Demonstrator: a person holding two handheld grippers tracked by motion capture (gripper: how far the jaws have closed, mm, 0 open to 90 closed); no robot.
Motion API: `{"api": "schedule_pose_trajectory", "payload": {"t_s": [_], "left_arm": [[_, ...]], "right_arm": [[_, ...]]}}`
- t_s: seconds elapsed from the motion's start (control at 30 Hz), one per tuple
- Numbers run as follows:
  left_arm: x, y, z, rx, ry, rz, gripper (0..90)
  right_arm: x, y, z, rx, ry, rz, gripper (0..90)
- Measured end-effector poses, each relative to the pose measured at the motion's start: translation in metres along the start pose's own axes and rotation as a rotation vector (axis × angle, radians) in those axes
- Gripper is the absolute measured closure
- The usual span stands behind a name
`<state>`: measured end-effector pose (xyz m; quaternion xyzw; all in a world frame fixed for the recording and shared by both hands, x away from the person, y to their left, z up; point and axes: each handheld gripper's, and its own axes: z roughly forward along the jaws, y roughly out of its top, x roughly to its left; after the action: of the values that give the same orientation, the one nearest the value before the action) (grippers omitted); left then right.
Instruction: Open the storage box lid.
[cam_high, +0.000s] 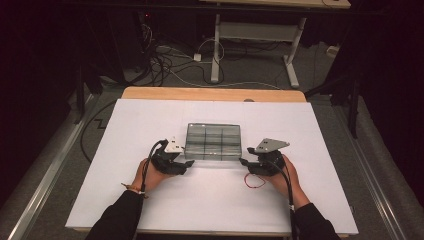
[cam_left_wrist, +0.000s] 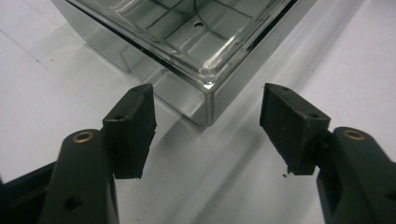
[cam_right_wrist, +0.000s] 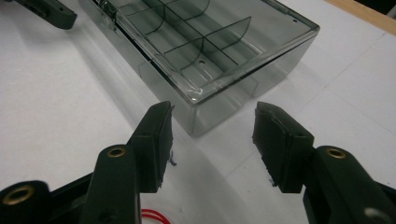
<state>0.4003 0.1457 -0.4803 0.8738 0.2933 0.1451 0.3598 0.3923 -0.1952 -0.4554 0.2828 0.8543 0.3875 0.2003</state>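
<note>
Your left tongs (cam_high: 186, 161) released, flanking box (cam_high: 213, 141) corner, not touching. Your right tongs (cam_high: 243, 162) released at opposite corner. Box frame centre, on table (cam_high: 150, 120). Red wire (cam_high: 254, 181) lower right.

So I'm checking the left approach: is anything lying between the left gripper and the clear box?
No. In the left gripper view, just bare white table lies between the open left gripper and the clear box corner.

A white-topped table (cam_high: 150, 120) with a wooden far edge; a small red wire loop (cam_high: 254, 181) lies on it.
</note>
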Motion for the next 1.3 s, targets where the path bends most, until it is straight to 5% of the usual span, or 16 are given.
{"api": "schedule_pose_trajectory", "payload": {"t_s": [0.47, 1.3], "left_arm": [[0.0016, 0.0022, 0.0045, 0.004, 0.012, -0.003, 41.3], [-0.0006, 0.0044, 0.0048, 0.003, 0.024, 0.015, 43.9]], "right_arm": [[0.0046, 0.0027, 0.0080, 0.017, 0.029, -0.001, 64.1], [0.0046, 0.0040, 0.0023, -0.008, 0.005, 0.005, 72.8]]}}
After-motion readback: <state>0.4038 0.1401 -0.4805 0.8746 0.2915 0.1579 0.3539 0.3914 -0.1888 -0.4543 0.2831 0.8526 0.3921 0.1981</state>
